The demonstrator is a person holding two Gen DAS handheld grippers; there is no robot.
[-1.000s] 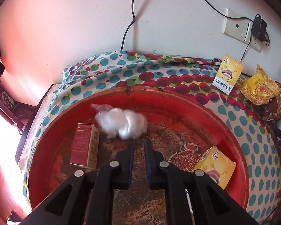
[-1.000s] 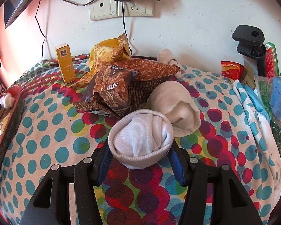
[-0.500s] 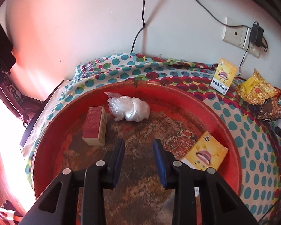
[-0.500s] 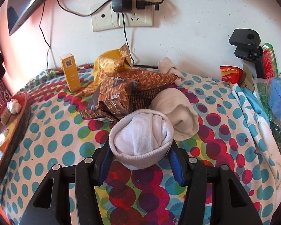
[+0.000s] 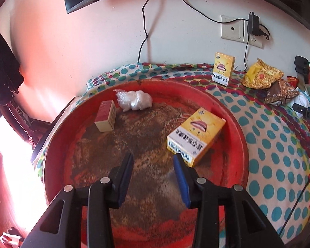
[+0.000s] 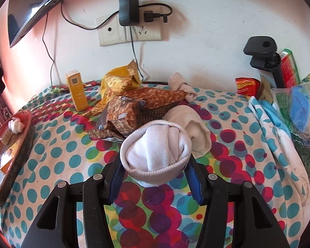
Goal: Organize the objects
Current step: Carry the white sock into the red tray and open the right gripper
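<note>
Right tool (image 6: 155, 170): pinched on the white rolled sock (image 6: 156, 152), pads pressed into both flanks, the roll's open cuff facing the camera and its bundle standing clear above the polka-dot bedspread (image 6: 57, 161). Just behind and to its right lay a beige rolled sock (image 6: 196, 133), touching or nearly touching the held one. Beyond those sat a brown snack bag (image 6: 138, 107), a yellow snack bag (image 6: 118, 80) and an upright yellow box (image 6: 76, 91) near the wall.

Governing relation: the red tray (image 6: 14, 142) lay at the far left of the right tool's view, well apart from the held sock, so a delivery there would probably call for a long sideways carry to the left. The right hand held the load; the left hand was the nearer to the tray.

Left tool (image 5: 153, 165): empty, jaws opening, nothing between them, poised over the tray's worn floor (image 5: 146, 136). Nearest to it, off its right finger, lay a flat yellow carton (image 5: 196, 134). Farther in stood a red-and-cream box (image 5: 105, 118), and beside that, toward the far rim, a crumpled clear plastic bag (image 5: 134, 100).
</note>
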